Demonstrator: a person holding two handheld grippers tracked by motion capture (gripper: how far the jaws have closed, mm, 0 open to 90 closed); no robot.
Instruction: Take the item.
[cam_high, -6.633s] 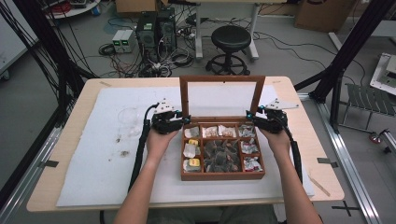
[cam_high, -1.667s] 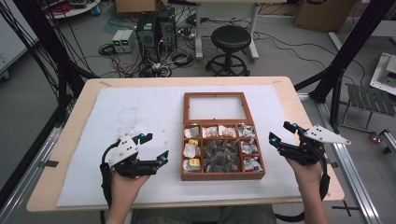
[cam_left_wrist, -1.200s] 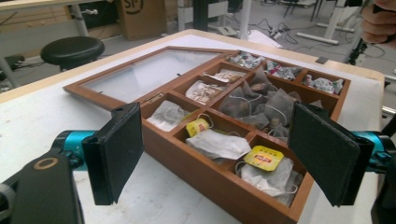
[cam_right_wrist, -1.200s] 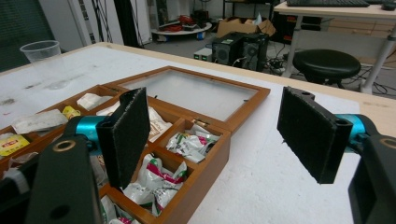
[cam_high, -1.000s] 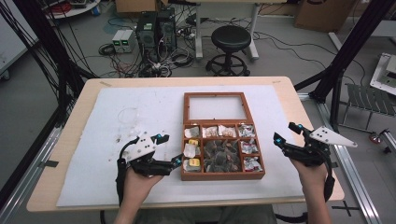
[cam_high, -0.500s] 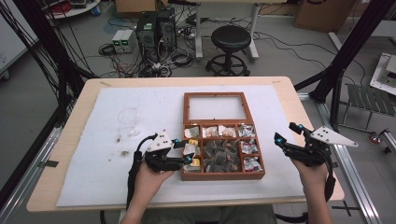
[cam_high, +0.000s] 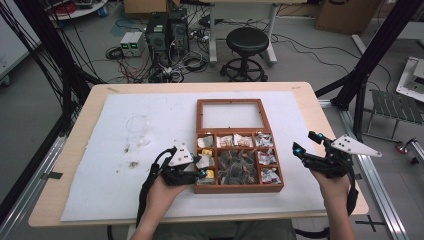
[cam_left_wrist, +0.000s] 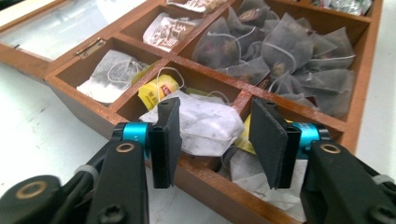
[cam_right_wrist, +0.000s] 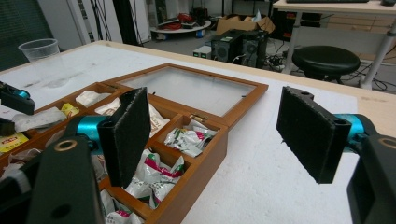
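Observation:
A wooden tea box (cam_high: 239, 188) lies open in the middle of the table, its glass lid (cam_high: 231, 115) flat behind it. My left gripper (cam_high: 200, 165) reaches over the box's left wall (cam_left_wrist: 93, 100). Its jaws have just been closing around a white tea bag (cam_left_wrist: 205, 128), and the right pad (cam_left_wrist: 268, 137) stands a little off the bag. A yellow tea bag (cam_left_wrist: 156, 91) lies just behind. Right of the box my right gripper (cam_high: 306, 142) hovers open over the white mat, with nothing between its pads (cam_right_wrist: 126, 133).
Grey pyramid bags (cam_left_wrist: 275, 51) fill the box's middle compartment and foil sachets (cam_right_wrist: 154, 175) the right ones. A clear plastic cup (cam_right_wrist: 42, 51) stands on the stained mat (cam_high: 115, 150) at the far left. A stool (cam_high: 249, 42) and computers stand on the floor beyond the table.
My left gripper has moved right and down to the box's left compartments, and its jaws have narrowed around the white tea bag. The right gripper has kept still.

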